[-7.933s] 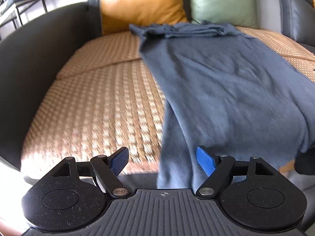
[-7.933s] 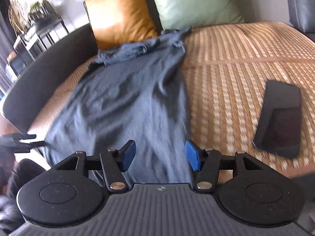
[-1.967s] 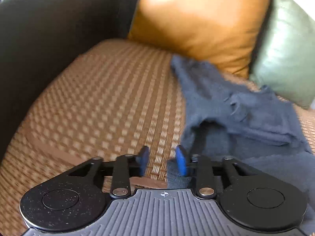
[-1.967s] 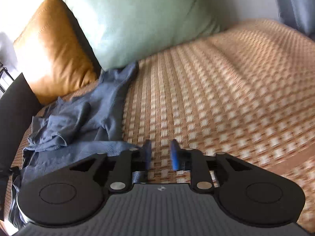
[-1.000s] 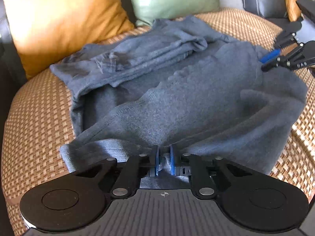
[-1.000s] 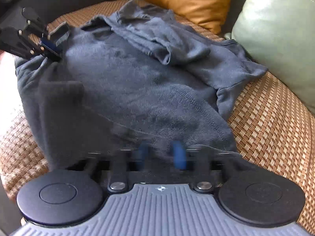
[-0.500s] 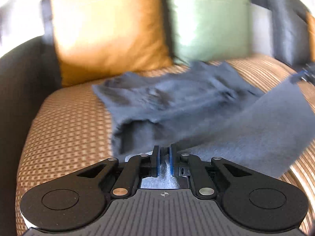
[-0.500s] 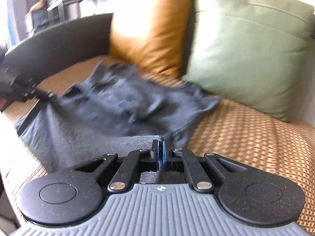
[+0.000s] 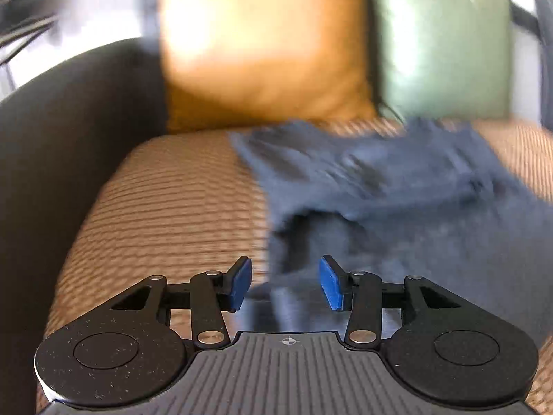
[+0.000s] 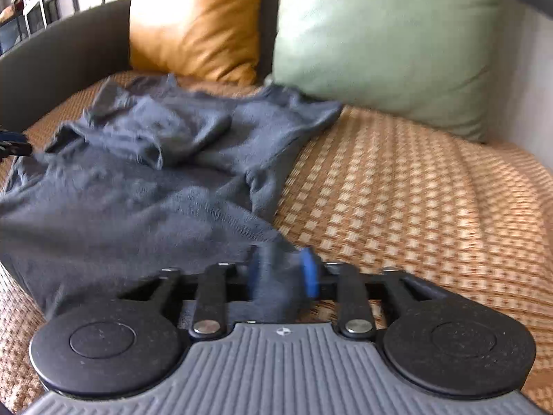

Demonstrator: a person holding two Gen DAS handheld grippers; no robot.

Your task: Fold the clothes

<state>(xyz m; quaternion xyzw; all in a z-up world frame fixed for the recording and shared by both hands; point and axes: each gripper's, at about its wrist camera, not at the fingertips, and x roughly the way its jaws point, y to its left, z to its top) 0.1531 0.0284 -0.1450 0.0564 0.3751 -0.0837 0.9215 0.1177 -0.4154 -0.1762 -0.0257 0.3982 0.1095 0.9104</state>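
— On the woven sofa seat (image 10: 414, 190), toward its back edge below the orange cushion (image 10: 197, 24) and green cushion (image 10: 380, 34): one grey garment (image 10: 138, 190), partly doubled over.

— Tongs?

— Left gripper (image 9: 285, 283) spread wide, empty. Right gripper (image 10: 281, 273) part-open, cloth between its jaws; grip unconfirmed.

— Handling?

— Soft, light, limp, in my judgement. Take hold at hem corners.

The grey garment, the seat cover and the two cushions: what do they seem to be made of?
Grey garment: soft matte knit, probably cotton jersey; it drapes and shows a stitched hem. Seat cover: woven rattan or straw-like mat, with a checked weave. Orange cushion and green cushion: smooth, slightly shiny, perhaps leather or imitation.
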